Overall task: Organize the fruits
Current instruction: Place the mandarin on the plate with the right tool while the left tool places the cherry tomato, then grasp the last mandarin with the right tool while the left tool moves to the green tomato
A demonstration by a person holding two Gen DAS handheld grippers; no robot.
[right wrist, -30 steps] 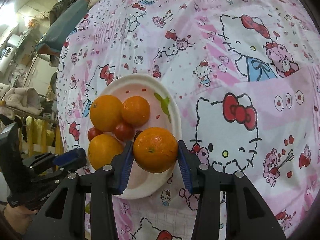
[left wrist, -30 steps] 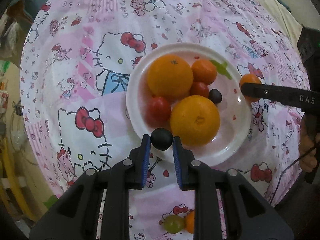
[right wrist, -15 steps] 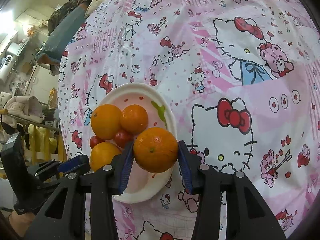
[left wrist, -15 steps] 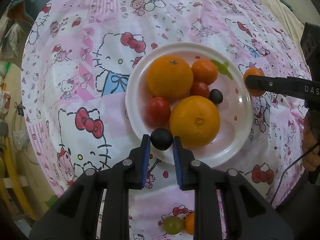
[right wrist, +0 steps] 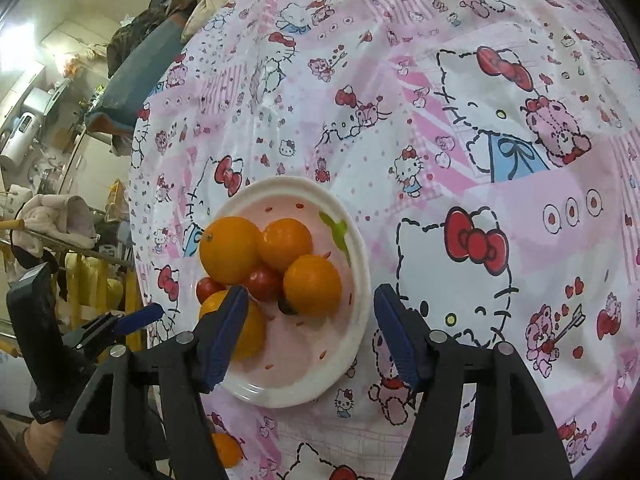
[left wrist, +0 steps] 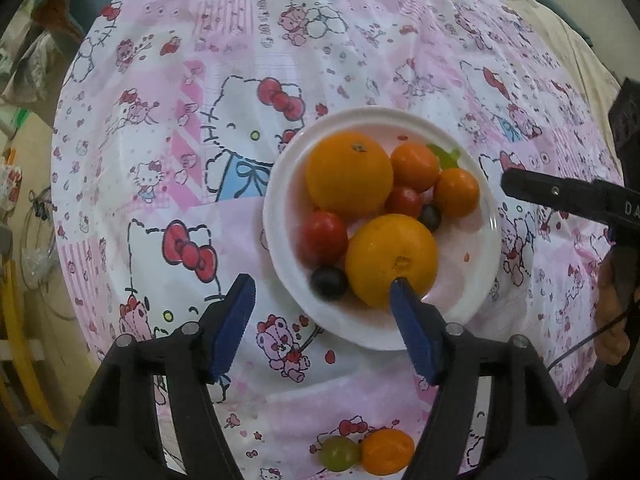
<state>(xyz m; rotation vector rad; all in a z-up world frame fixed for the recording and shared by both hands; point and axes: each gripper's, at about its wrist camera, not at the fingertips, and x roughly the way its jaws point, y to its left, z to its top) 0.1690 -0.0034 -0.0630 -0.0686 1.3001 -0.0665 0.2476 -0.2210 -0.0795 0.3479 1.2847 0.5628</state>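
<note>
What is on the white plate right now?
The white plate holds two large oranges, two small oranges, two red tomatoes and two dark grapes. Anything beneath the pile is hidden.

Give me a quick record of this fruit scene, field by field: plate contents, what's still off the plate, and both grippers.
plate: white, holding oranges, red tomatoes, dark grapes
off plate: green grape and small orange on the tablecloth, touching
left gripper: jaws opening, dark grape lies free on plate
right gripper: jaws opening, mandarin released on plate
</note>
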